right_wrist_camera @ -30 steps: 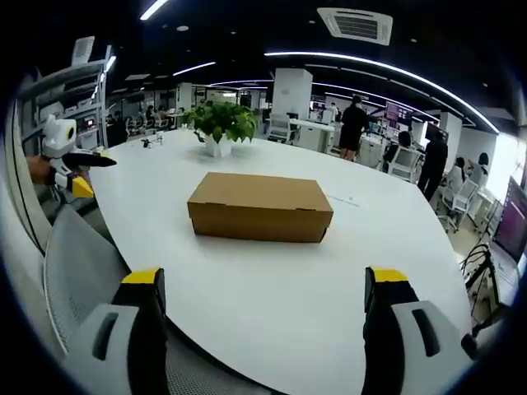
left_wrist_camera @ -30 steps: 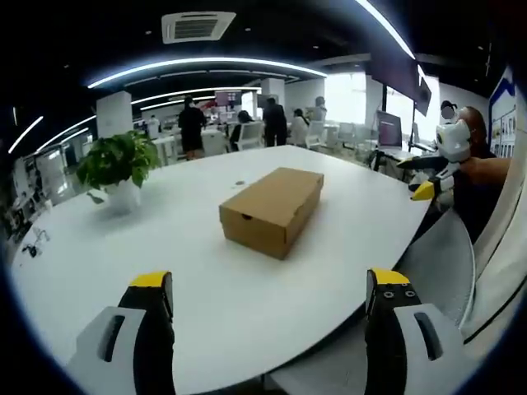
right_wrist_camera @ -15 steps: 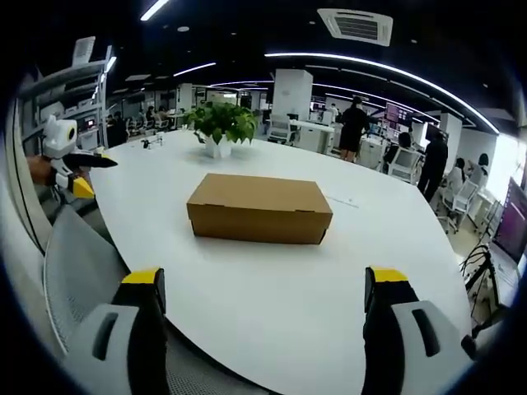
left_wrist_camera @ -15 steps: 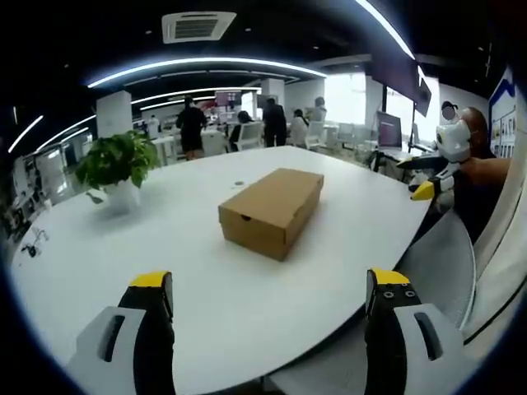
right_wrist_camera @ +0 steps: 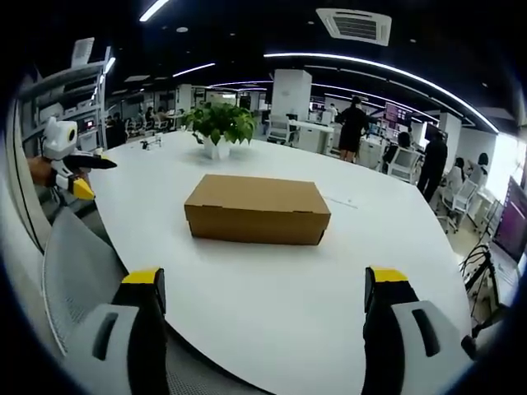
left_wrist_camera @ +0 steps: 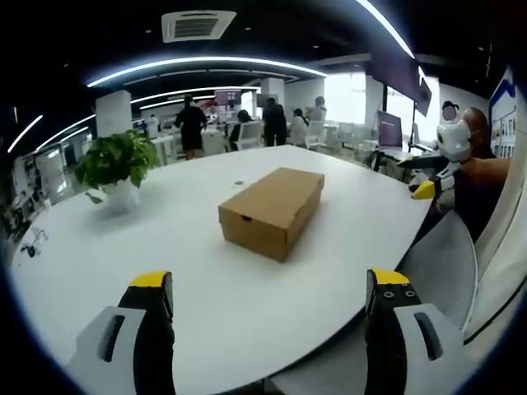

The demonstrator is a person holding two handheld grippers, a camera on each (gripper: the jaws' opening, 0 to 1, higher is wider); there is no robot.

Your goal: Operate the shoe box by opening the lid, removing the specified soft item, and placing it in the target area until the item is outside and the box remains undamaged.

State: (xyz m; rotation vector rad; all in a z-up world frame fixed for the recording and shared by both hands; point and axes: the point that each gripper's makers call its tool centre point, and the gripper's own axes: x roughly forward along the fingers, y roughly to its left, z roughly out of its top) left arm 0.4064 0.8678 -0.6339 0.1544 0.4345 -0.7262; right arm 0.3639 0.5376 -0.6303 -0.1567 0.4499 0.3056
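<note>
Office table [left_wrist_camera: 247, 296] is carrying a closed shoe box [left_wrist_camera: 271, 211]. Left gripper [left_wrist_camera: 270, 329] and right gripper [right_wrist_camera: 269, 329] are hanging back, jaws wide and empty. Opening step is pending; the lid needs lifting next.

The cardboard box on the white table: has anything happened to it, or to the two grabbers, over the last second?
Nothing visibly changed. The cardboard box sits shut on the white table, untouched; it only drifts a little in both views, which is the cameras moving. The left gripper and right gripper stay short of it, jaws apart and empty. The potted plant stands as before.

left gripper [left_wrist_camera: 270, 288]: grey fingers [left_wrist_camera: 152, 329], yellow tips | right gripper [right_wrist_camera: 263, 288]: same, black inner faces
</note>
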